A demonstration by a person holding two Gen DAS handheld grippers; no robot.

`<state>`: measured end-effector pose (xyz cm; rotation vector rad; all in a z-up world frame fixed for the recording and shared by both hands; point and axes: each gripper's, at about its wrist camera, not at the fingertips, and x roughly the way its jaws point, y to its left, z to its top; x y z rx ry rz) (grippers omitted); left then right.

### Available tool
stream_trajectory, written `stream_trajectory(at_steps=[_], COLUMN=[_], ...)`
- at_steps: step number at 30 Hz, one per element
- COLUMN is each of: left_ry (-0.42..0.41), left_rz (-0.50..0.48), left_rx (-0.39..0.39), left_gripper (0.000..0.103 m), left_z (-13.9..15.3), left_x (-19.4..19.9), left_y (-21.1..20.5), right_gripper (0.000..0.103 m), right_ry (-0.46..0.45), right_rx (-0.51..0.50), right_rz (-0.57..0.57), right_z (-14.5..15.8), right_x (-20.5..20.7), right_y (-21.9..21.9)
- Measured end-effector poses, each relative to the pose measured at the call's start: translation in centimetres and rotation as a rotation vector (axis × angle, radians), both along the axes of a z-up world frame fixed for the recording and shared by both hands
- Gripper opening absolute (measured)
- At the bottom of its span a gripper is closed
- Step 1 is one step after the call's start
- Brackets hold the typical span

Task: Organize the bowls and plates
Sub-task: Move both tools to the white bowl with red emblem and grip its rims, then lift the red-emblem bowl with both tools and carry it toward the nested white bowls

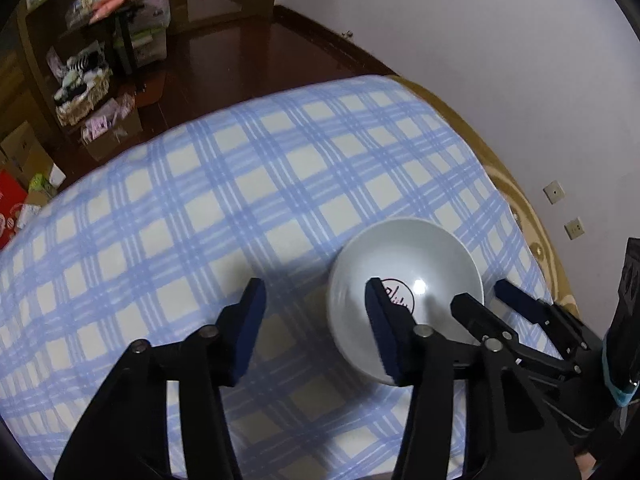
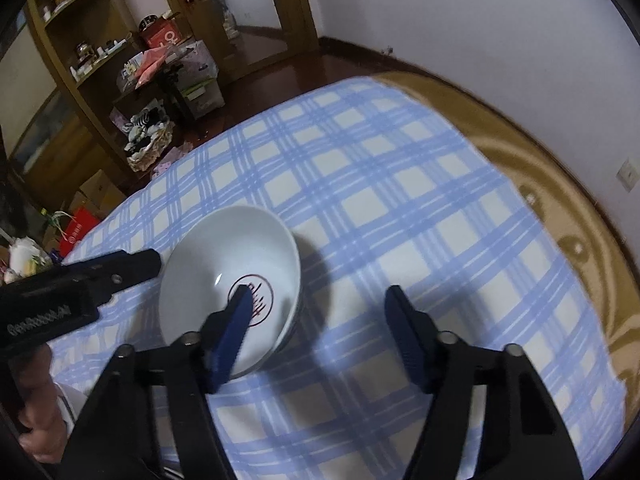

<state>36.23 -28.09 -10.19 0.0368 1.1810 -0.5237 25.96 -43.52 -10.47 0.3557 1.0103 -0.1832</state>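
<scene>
White bowl [image 1: 404,280] with a red round logo inside sat upright on the table [image 1: 200,208], which was covered in blue-and-white checked cloth, toward its right side in the left wrist view. In the right wrist view a second rim showed under the bowl, so possibly stacked bowls; could not tell for sure.

Left hand-held gripper [image 1: 316,300]: jaws partly apart, nothing clamped. Its right finger [image 1: 384,324] sat over the bowl's inside, left finger outside over the cloth, the near-left rim between them; contact unclear.

Right hand-held gripper [image 2: 320,312]: jaws fairly wide, nothing gripped. Its left finger [image 2: 232,336] sat over the bowl's interior near the logo, right finger over bare cloth, the bowl's right rim between them.

A person's hand [image 2: 40,400] showed at lower left in the right wrist view.
</scene>
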Motion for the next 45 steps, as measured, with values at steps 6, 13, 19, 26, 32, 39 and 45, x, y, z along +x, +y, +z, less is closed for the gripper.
stream_trajectory(at_steps=[6, 13, 19, 26, 32, 39, 45], left_ry=[0.031, -0.001, -0.008, -0.045, -0.05, -0.094, -0.125], left_rz=[-0.021, -0.061, -0.048, -0.033, -0.046, -0.018, 0.051], left_rx=[0.06, 0.061, 0.066, 0.053, 0.013, 0.024, 0.026], left_gripper=[0.037, 0.012, 0.01, 0.01, 0.011, 0.01, 0.011], left_z=[-2.3, -3.3, -2.5, 0.1, 2.2, 4.8, 7.1], left_x=[-0.1, -1.2, -2.1, -3.6, -5.4, -8.5, -11.5], left_y=[-1.1, -2.1, -1.7, -0.4, 1.4, 5.0, 9.3], right_gripper=[0.033, 0.014, 0.011, 0.011, 0.011, 0.011, 0.011], right_ry=[0.041, 0.03, 0.023, -0.013, -0.055, -0.074, -0.119], right_rx=[0.12, 0.163, 0.108, 0.056, 0.052, 0.052, 0.045], right_rz=[0.003, 0.003, 0.016, 0.06, 0.06, 0.105, 0.138], right_z=[-1.6, -1.8, -0.7, 2.1, 4.7, 6.6, 8.8], right_x=[0.1, 0.2, 0.1, -1.3, -3.4, -6.0, -8.2], right_y=[-0.6, -0.2, 0.6, 2.1, 3.3, 6.6, 10.2])
